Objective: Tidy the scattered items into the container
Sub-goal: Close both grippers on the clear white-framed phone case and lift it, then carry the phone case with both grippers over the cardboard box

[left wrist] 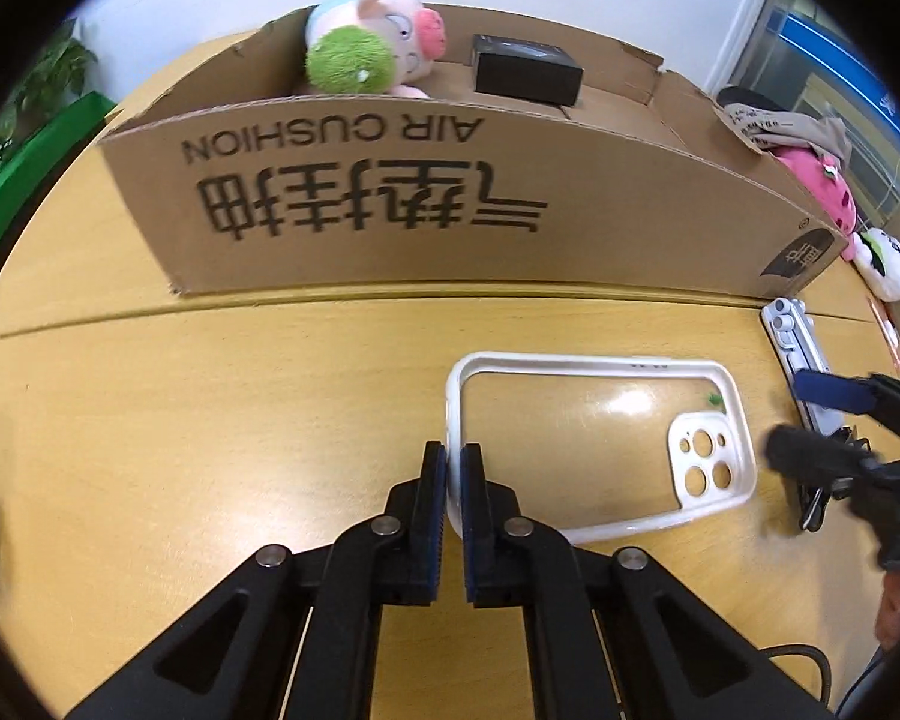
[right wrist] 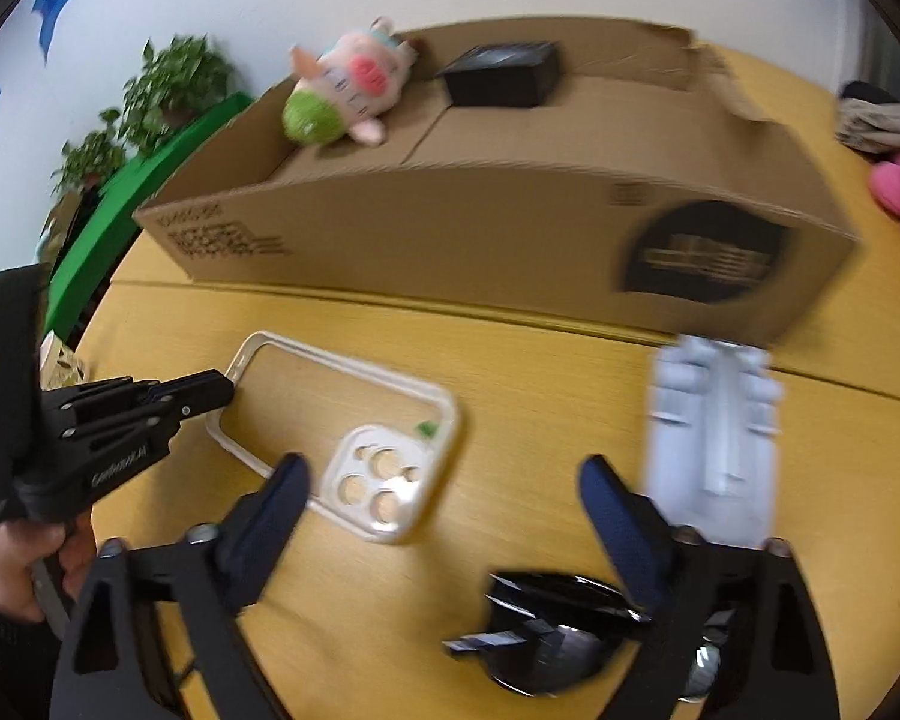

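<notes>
Pinching glossy white phone case (left wrist: 600, 444) rim; left tongs (left wrist: 453, 468).

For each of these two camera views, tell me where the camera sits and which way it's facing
Left wrist: sits on the left gripper, facing the cardboard box; its fingers pinch the phone case rim; the right gripper shows at right.
Right wrist: sits on the open right gripper, facing the same box, above black sunglasses; the left gripper and the person's hand show at left.
Shared: box, phone case, plush pig, white stand.
</notes>
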`<state>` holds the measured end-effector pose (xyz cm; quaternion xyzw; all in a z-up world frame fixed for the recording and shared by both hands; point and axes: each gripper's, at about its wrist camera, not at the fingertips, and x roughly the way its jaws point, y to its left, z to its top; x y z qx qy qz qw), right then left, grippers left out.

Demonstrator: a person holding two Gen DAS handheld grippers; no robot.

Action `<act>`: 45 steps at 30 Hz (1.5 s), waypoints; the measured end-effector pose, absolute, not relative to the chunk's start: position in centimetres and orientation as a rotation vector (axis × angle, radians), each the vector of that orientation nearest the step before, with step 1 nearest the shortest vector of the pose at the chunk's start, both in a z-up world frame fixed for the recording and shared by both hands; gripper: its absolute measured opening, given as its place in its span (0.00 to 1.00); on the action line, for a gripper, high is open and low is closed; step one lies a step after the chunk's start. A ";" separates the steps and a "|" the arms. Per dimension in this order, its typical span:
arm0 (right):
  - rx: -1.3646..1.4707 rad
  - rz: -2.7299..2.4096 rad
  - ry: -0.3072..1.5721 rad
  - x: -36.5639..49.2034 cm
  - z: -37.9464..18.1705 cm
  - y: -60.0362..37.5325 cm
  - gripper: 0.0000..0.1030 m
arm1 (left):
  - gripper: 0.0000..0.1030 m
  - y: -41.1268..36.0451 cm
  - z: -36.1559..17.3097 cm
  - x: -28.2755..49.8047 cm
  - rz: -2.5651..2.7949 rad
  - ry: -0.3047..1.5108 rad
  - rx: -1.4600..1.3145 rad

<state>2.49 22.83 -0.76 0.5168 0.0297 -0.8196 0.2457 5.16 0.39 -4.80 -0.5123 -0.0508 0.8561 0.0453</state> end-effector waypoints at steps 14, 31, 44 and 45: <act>1.373 -2.341 0.250 2.9 -3.5 21.2 0.21 | 0.05 2.1 -4.5 6.5 2.621 -0.099 -1.528; 0.845 -2.560 0.216 8.3 12.0 21.8 0.10 | 0.05 1.7 10.7 10.8 2.852 -0.074 -1.012; 0.650 -2.625 0.209 8.2 18.1 21.3 0.10 | 0.05 1.8 16.6 9.0 2.901 -0.005 -0.822; 0.647 -2.629 0.211 7.9 18.2 21.1 0.10 | 0.05 1.7 16.7 8.7 2.901 -0.002 -0.820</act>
